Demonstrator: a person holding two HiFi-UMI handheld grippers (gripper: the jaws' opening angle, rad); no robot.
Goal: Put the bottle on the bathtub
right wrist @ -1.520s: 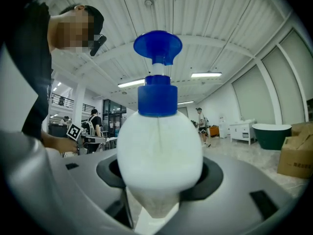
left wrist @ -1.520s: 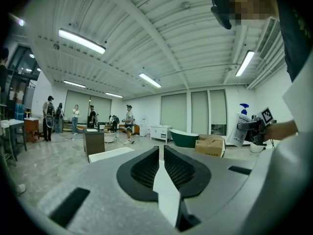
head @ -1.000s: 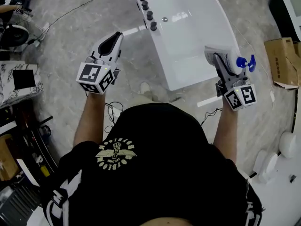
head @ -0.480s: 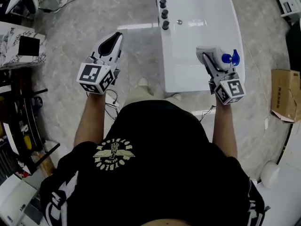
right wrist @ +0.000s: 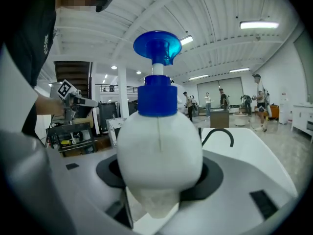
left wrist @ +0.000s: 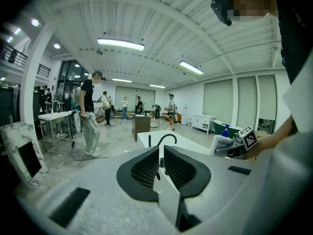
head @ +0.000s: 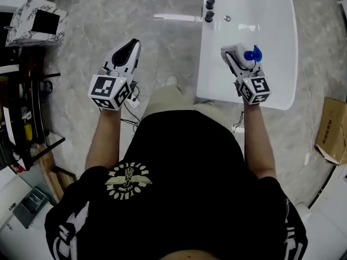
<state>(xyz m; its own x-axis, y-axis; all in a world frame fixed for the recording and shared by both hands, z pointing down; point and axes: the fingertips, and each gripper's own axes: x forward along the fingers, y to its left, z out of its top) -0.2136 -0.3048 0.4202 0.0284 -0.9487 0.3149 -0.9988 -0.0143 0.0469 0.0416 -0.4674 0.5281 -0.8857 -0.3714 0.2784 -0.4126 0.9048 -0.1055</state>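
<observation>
Swung in over the white glossy bathtub (head: 284, 88) since a second ago, from beside its right edge to above its near left part, and brought lower: the white plastic pump bottle with blue pump head (head: 238, 53), carried roughly upright in the right gripper (head: 231, 59). Gripped round the belly by both dark fingers (right wrist: 212, 175), pump end up, not yet set on anything. Off to the left above the grey marbled floor (head: 162, 37), well apart from the tub: the left gripper (head: 129, 49), fingers nearly together with just a slit between, nothing in them.

For a clean finish, judging from here: aim for a flat stretch of rim, probably the near edge or the left edge short of the black faucet and knobs (head: 209, 4), rather than the sloping basin, a likely slide for so round a belly. Keep the bottle plumb on the way down, slow over the last bit, and land the base squarely, well in from the outer lip. Hold the squeeze until sure of a flat seat; only then part the fingers, just enough to clear the belly. Draw straight back without brushing the body or the tall pump, an easy tip-over otherwise. Keep the left gripper out of the way.
</observation>
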